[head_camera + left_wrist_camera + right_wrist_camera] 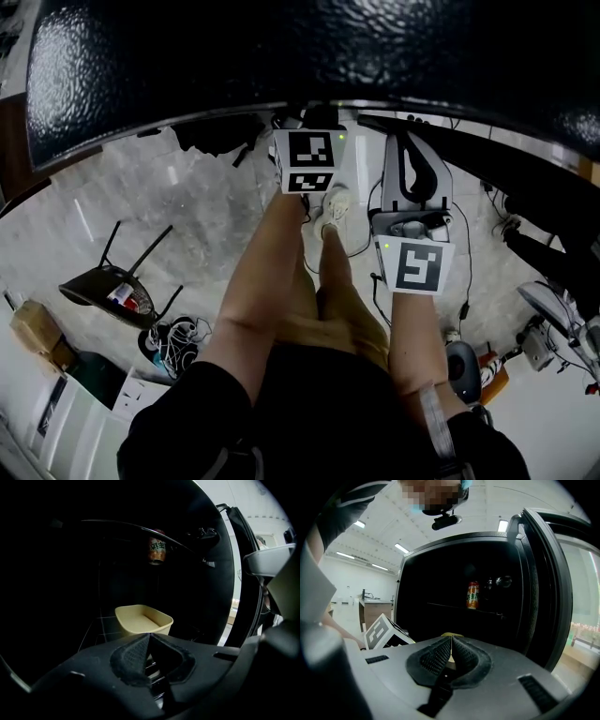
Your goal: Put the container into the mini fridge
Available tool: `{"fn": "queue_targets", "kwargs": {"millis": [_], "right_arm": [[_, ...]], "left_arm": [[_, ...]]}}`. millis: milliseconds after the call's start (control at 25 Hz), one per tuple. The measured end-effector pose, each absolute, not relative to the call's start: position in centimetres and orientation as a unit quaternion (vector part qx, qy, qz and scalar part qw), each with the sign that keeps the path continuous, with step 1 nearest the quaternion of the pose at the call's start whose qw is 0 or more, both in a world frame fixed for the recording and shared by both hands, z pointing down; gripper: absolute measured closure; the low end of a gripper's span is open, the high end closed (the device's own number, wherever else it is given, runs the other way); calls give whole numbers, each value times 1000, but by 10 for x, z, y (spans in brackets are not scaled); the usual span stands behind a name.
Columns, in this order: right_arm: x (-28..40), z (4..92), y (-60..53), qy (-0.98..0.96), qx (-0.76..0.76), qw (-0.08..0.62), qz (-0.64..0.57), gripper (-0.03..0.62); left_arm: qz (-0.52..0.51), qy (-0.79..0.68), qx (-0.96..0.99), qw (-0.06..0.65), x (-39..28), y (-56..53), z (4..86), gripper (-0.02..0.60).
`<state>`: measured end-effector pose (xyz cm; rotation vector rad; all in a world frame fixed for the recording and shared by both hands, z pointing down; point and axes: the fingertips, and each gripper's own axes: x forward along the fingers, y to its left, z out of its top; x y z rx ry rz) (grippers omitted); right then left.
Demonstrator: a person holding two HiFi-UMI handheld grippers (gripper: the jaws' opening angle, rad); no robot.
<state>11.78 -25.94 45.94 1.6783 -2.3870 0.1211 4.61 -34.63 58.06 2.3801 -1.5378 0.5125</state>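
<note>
A pale yellow open container (pixel 143 619) stands on the wire shelf inside the dark mini fridge (pixel 93 573). My left gripper (pixel 149 635) is just in front of it, shut, with nothing between its pads and apart from the container. My right gripper (pixel 451 638) is outside the fridge opening, its pads together and holding nothing; only a yellow sliver of the container (pixel 451 634) shows past its tips. In the head view both marker cubes, left (pixel 308 161) and right (pixel 415 265), show below the fridge's black top (pixel 309 47), which hides the jaws.
An orange drink can (pixel 157 550) stands on the upper shelf, also in the right gripper view (pixel 473 595). The fridge door (pixel 543 588) is swung open on the right. On the floor are a tipped chair (pixel 108 281), a cardboard box (pixel 37 328) and cables.
</note>
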Motion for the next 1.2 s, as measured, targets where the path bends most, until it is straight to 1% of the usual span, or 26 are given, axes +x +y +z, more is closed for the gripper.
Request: {"fn": "queue_targets", "kwargs": {"millis": [320,520,640,840,1200], "right_arm": [[120,431,-255,-816,569,94,37,559],[126,407,-243,-821,564,88,28,558],[127,395,-225,-827,553,102,16,559],[126,353,-205,-836,541,91,-7,559],[132,272,-165,-849,527,26,-38,559]], "left_arm": [[171,-519,828,123,59,-329,556,558],[165,-516,836,93,66,-314,517,558],[154,-520,836,80,61,-296,488,558],[147,-520,839,58,54,-267,434,558],[121,-532,838,-20,38,-197,313,558]]}}
